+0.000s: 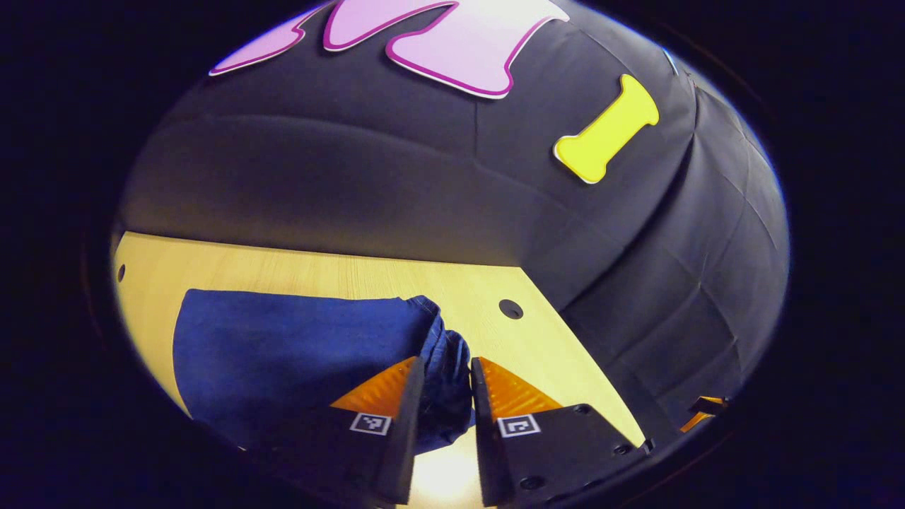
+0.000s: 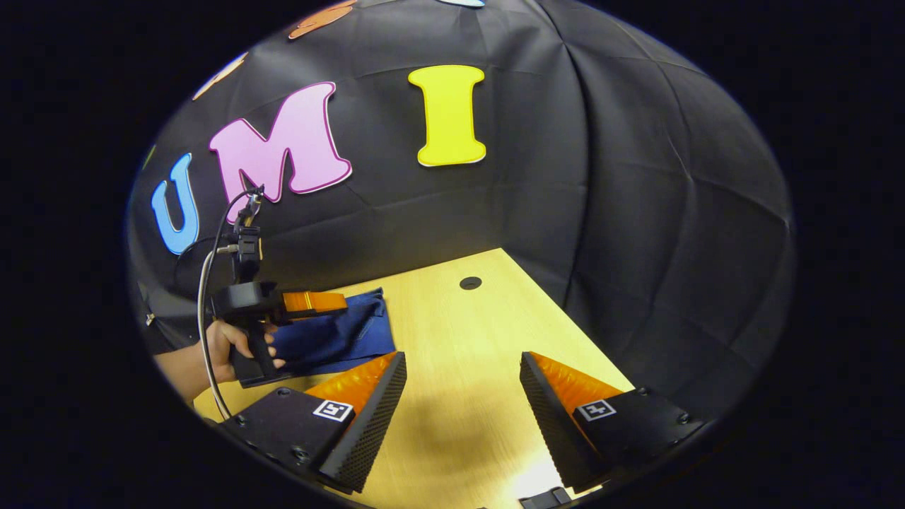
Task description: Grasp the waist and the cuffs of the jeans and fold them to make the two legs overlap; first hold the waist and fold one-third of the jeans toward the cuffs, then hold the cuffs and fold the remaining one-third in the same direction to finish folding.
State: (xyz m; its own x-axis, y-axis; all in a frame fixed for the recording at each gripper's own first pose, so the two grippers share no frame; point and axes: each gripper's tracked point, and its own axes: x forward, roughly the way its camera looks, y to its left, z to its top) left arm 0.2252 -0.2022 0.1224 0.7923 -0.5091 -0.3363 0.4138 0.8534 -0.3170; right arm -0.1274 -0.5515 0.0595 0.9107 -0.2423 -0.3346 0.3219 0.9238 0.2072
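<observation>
Dark blue jeans lie folded flat on the light wooden table. In the left gripper view, my left gripper is shut on a bunched edge of the denim at the fold's right end, lifting it slightly off the table. The right gripper view shows the jeans at the left, with the left gripper over them, held by a hand. My right gripper stands open above bare table to the right of the jeans, with nothing between its fingers.
The table has a round hole near its back corner, also seen in the left gripper view. Black cloth walls close the table at the back and right. A cable runs up from the left gripper.
</observation>
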